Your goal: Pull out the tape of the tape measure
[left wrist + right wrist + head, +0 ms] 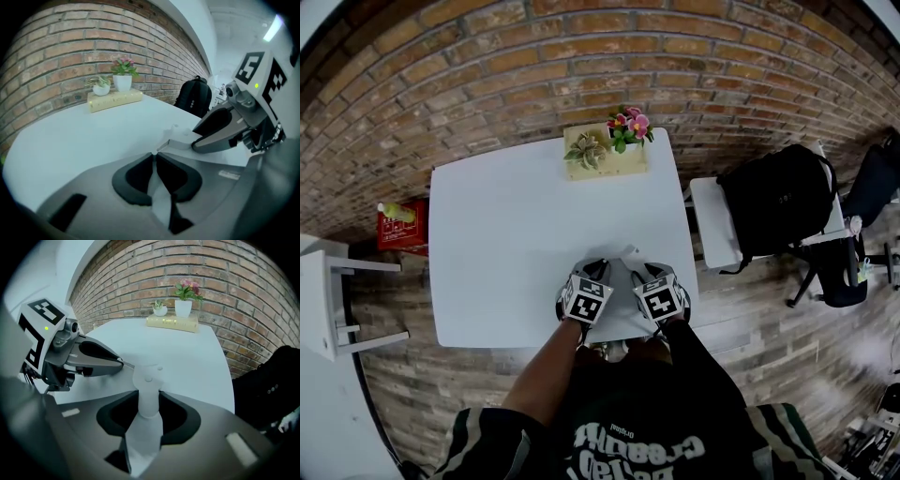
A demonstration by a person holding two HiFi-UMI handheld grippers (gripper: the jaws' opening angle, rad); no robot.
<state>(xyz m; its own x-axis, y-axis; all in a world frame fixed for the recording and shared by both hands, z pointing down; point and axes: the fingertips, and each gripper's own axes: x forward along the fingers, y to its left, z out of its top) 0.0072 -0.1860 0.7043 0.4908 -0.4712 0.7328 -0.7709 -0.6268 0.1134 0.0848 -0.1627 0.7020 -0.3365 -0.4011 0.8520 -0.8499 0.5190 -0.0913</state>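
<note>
A small white tape measure (147,380) is clamped between the pads of my right gripper (149,397), just above the near edge of the white table (506,253). A thin strip of tape (127,365) runs from its case a short way left to the tip of my left gripper (119,363). In the left gripper view the jaws of that left gripper (153,153) meet on the tape's end, and the case (180,137) lies under the right gripper (194,140). Seen from the head view, both grippers (602,267) (649,270) sit side by side, nearly touching.
A wooden planter with flowers (605,150) stands at the table's far edge. To the right a black backpack (778,202) rests on a white bench. A red box (401,225) and a white stool (323,300) stand on the floor at the left.
</note>
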